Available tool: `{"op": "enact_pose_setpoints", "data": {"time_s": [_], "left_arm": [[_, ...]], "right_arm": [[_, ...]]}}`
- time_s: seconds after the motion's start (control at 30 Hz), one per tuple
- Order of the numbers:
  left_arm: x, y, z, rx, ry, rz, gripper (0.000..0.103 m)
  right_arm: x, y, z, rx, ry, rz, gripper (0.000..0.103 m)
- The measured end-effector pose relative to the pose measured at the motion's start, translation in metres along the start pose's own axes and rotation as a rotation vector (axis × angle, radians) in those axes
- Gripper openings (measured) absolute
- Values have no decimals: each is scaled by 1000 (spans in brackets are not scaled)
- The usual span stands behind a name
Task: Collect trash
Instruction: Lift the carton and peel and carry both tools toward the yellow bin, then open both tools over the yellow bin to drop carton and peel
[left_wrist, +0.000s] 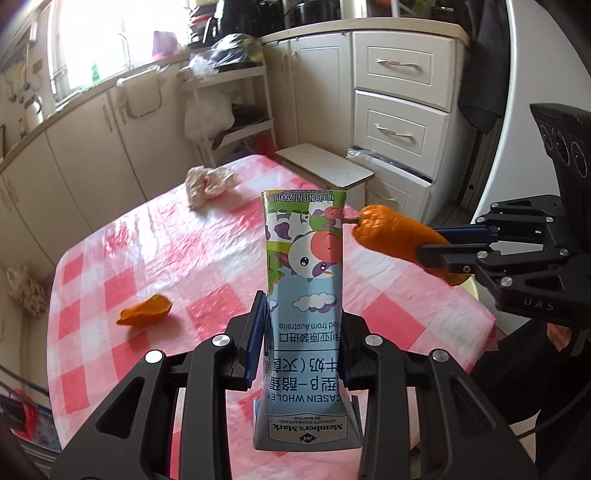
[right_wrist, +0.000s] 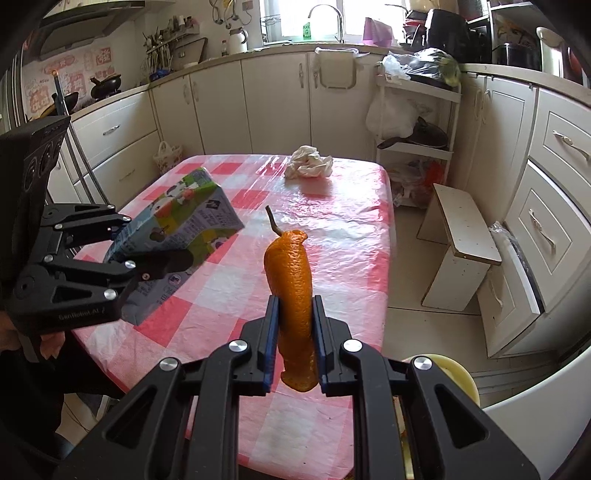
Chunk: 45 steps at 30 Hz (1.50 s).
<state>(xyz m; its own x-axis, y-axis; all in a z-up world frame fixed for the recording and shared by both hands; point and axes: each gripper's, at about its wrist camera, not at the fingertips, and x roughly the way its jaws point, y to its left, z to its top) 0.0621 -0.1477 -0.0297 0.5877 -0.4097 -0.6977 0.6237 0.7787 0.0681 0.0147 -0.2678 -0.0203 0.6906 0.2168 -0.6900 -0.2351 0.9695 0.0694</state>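
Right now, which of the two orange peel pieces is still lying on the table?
The flatter orange peel piece lies on the checked tablecloth. The other peel, with a stem, is clamped in the right gripper above the table.

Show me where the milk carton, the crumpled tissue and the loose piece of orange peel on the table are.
milk carton (left_wrist: 304, 258), left wrist view, on its printed front face.
crumpled tissue (right_wrist: 308, 162), right wrist view, on the middle of the wad.
loose orange peel (left_wrist: 146, 314), left wrist view, on the middle of the piece lying on the tablecloth.
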Motion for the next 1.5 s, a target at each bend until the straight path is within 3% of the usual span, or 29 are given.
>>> {"op": "enact_pose_setpoints", "data": {"time_s": [0.7, 0.9, 1.2, 1.43, 1.5], "left_arm": [[7, -17, 6, 38, -5, -7, 32], [13, -23, 19, -15, -19, -88, 32], [58, -75, 55, -126, 1, -251, 32], [99, -116, 76, -140, 64, -296, 32], [109, -124, 82, -145, 83, -310, 32]], "right_arm": [[-2, -9, -4, 7, 4, -15, 18], [-10, -33, -13, 49, 19, -89, 18], [-10, -90, -34, 199, 109, -221, 18], [-5, -115, -50, 253, 170, -290, 21], [-7, -123, -56, 272, 181, -315, 26]]}}
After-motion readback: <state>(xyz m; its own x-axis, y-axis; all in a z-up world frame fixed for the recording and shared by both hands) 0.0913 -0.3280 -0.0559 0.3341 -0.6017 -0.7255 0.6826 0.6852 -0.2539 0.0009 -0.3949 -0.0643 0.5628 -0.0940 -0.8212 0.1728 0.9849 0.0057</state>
